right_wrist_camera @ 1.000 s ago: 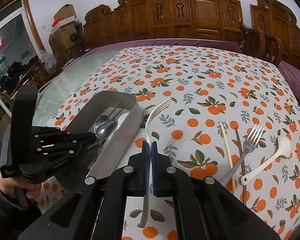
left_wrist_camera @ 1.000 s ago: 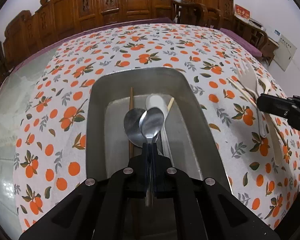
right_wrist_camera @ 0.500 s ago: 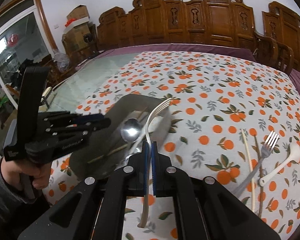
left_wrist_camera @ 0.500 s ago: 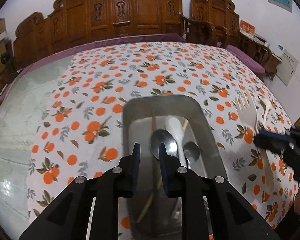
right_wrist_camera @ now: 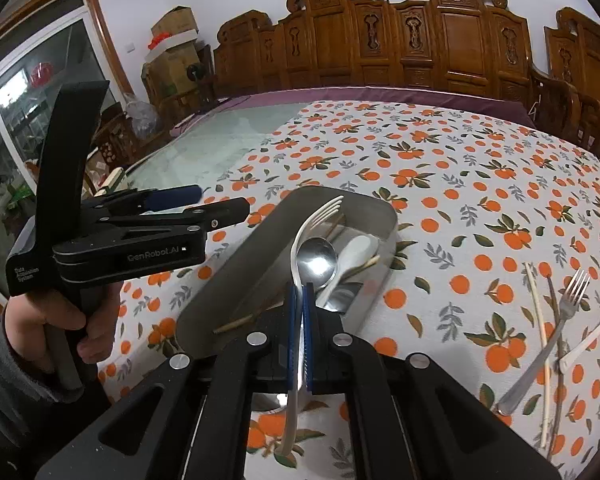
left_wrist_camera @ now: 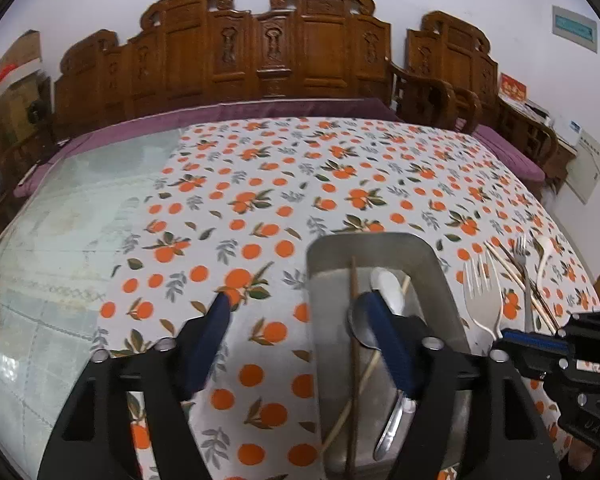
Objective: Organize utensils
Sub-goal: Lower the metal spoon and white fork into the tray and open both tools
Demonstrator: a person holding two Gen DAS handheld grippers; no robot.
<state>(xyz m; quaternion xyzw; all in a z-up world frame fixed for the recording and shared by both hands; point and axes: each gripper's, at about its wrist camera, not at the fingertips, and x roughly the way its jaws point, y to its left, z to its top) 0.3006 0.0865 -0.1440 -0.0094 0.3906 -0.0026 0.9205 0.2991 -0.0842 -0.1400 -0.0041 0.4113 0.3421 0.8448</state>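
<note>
A metal tray [left_wrist_camera: 440, 264] [right_wrist_camera: 228, 280] sits on the orange-print tablecloth and holds a metal spoon [right_wrist_camera: 316, 258], a white spoon [right_wrist_camera: 354, 252] and chopsticks [left_wrist_camera: 353, 344]. My left gripper [left_wrist_camera: 300, 308] is open and empty, its right finger over the tray; it also shows in the right wrist view [right_wrist_camera: 204, 202]. My right gripper [right_wrist_camera: 300, 292] is shut on a white plastic fork [right_wrist_camera: 312, 220], whose tines hang over the tray. In the left wrist view the fork [left_wrist_camera: 480, 296] sits just right of the tray.
On the cloth right of the tray lie a metal fork [right_wrist_camera: 548, 332], a white spoon [right_wrist_camera: 592, 336] and loose chopsticks [right_wrist_camera: 540, 340]. Bare glass tabletop [left_wrist_camera: 68, 248] lies to the left. Carved wooden chairs [left_wrist_camera: 284, 52] line the far side.
My left gripper let go of the metal spoon into the tray, opened wide and drew back to the left. My right gripper carried the white fork left, over the tray.
</note>
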